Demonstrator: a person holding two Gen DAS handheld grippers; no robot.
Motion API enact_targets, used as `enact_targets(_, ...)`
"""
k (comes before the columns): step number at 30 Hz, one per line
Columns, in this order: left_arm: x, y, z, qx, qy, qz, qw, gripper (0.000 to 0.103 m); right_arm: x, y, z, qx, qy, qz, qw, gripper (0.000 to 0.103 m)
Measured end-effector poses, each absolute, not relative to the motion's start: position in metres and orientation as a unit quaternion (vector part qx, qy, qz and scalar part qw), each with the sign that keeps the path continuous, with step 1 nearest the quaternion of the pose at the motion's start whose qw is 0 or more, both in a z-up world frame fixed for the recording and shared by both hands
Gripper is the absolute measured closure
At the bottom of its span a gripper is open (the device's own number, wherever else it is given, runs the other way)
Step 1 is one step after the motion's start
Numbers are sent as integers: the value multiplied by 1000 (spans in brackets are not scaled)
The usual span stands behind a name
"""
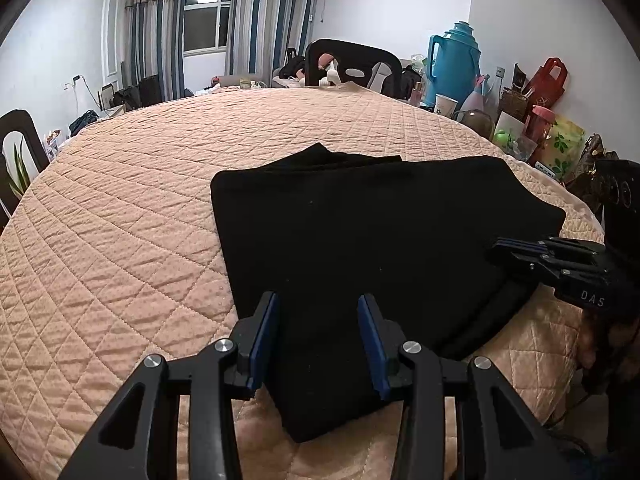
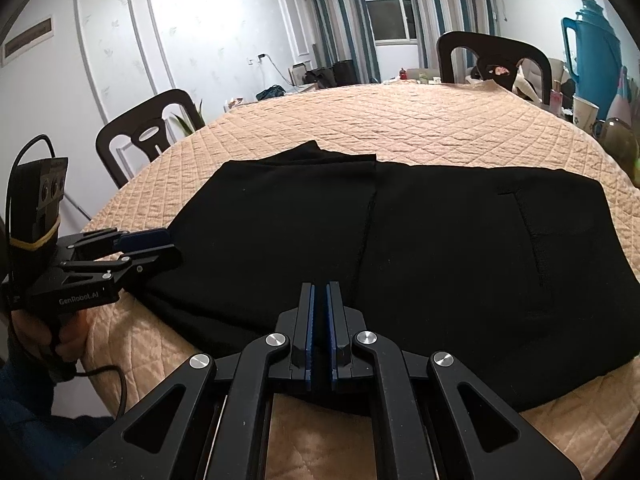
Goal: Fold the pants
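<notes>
Nearby: thermos (image 1: 454, 64), chairs; left hand-held gripper (image 1: 318, 336) spread, right (image 2: 324, 332) pressed together over pants (image 2: 400, 260).

You had a table under a peach quilted cover (image 1: 120, 220), and the folded black pants (image 1: 360, 232) lay on it directly ahead of your left gripper (image 1: 318, 344).

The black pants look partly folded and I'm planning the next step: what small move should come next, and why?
Probably shut the left tool on the near edge of the black pants. Its jaws stand open over that edge, while the right tool looks shut at the same near edge. With both gripping, the edge could be lifted over toward the far side of the quilted table cover.
</notes>
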State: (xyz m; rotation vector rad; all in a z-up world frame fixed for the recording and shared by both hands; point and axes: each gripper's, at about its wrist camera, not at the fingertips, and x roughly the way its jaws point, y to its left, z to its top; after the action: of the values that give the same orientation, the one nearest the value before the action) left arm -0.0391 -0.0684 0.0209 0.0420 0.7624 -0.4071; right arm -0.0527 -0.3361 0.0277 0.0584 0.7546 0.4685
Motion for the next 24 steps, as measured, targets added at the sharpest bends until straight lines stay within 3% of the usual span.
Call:
enact_targets(16,-51,-62,21,13,359,-199,912,59,-65,-343,28,9,372,212,904,95)
enact_targets(24,-61,-52,21,-5,350,-210,913,59,-84,-380,32,51,362,192,911,95)
